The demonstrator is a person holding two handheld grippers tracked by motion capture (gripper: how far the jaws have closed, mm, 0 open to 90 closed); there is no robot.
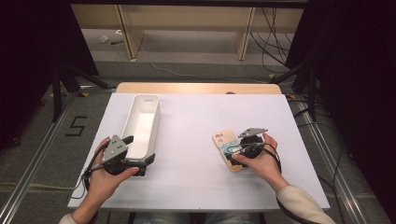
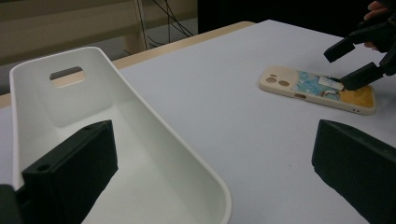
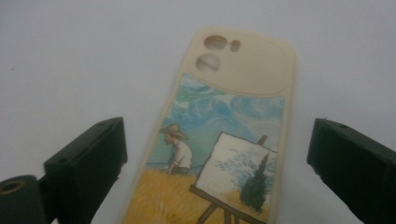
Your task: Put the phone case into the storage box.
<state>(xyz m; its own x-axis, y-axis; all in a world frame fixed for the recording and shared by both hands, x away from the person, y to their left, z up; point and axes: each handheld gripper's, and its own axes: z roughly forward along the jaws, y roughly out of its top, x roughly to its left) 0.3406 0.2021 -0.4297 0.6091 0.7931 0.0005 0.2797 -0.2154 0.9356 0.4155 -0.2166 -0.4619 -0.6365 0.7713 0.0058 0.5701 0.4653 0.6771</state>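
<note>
Hovering over the lower end of a phone case [image 3: 224, 140], the right gripper [image 3: 215, 163] has its two black jaws spread wide, one on each side of the case and apart from it. The case lies flat, printed side up, on the white table [image 1: 196, 126], at about 4 o'clock from the table's middle in the high view. It is cream-coloured, with a raised camera panel at its far end pierced by two round holes and one small one. Below the panel runs a painted scene: swirling blue sky, a figure in a straw hat and white shirt, an easel holding a canvas with a dark tree, and a yellow field.

At 8 o'clock, the left gripper [image 2: 215, 168] is also open, one jaw inside the near end of a long white bin [image 1: 141, 122] and the other outside its wall. The bin has a slot handle cut in its far end and looks empty inside. A person's hands hold both grippers.
</note>
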